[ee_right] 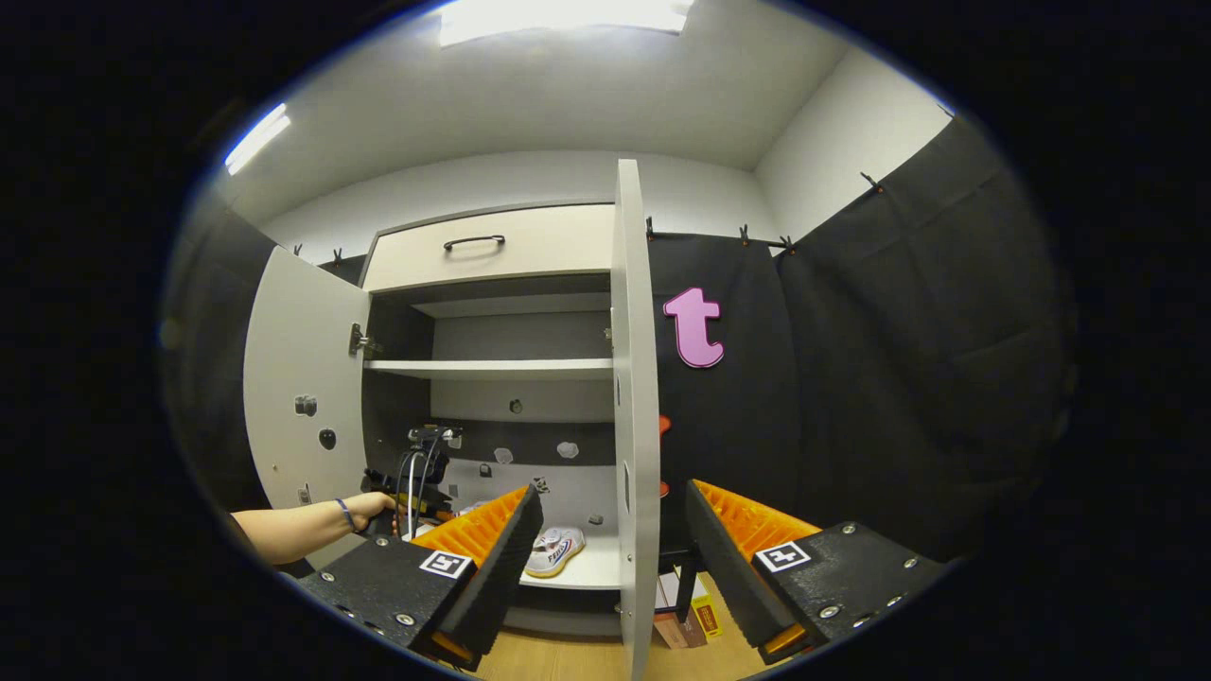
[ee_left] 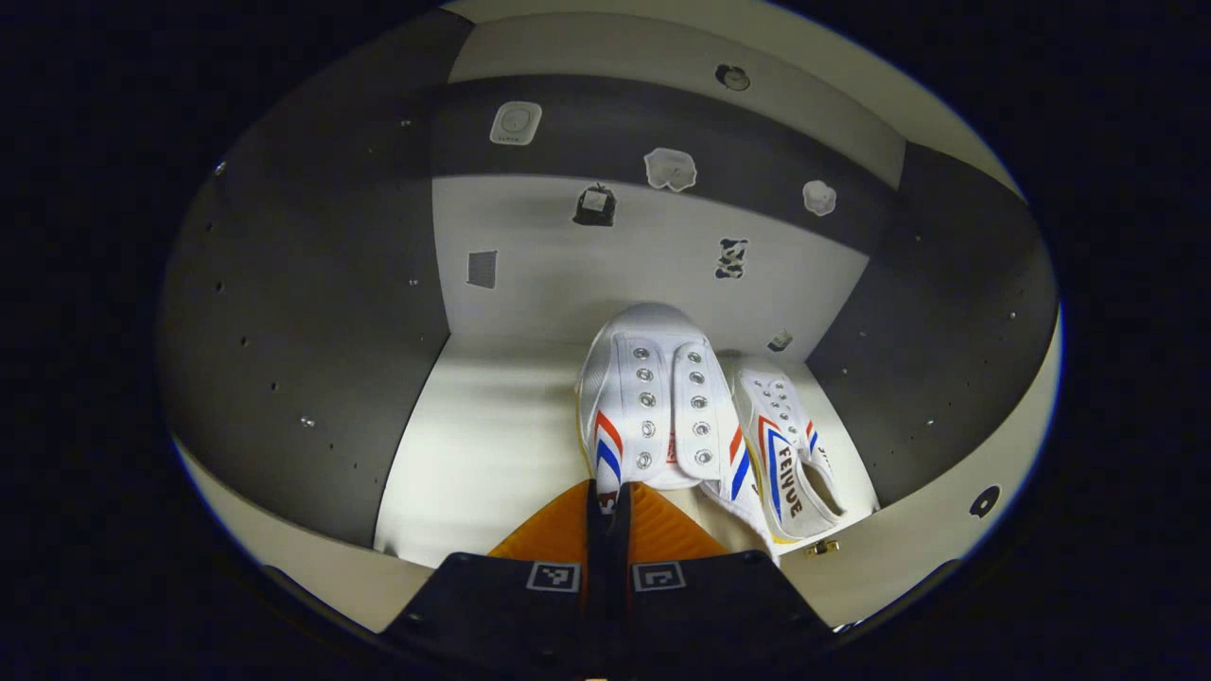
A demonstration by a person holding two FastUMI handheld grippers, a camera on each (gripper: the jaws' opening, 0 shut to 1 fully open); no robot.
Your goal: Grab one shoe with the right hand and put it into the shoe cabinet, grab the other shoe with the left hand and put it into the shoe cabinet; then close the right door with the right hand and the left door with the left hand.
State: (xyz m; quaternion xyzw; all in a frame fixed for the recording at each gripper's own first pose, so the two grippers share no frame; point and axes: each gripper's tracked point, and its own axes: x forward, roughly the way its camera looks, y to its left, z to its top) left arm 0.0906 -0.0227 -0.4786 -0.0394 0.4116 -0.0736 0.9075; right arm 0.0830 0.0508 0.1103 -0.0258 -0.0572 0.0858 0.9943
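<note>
Both white canvas shoes (ee_left: 662,407) (ee_left: 790,454) sit inside the shoe cabinet (ee_left: 312,312). Left gripper (ee_left: 608,497) pinches the centre shoe's heel; right gripper (ee_right: 615,567) jaws spread by the open right door (ee_right: 636,416); both doors remain unclosed.

The pale bottom shelf (ee_left: 482,445) of the shoe cabinet (ee_right: 492,248) carries two white shoes side by side: one shoe (ee_left: 662,407) central, the other shoe (ee_left: 790,449) just right.

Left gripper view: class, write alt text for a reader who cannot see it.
The left gripper, jaws closed, grips the heel of a white shoe on a cabinet shelf. A second white shoe lies just to its right, both toes towards the back wall.
</note>
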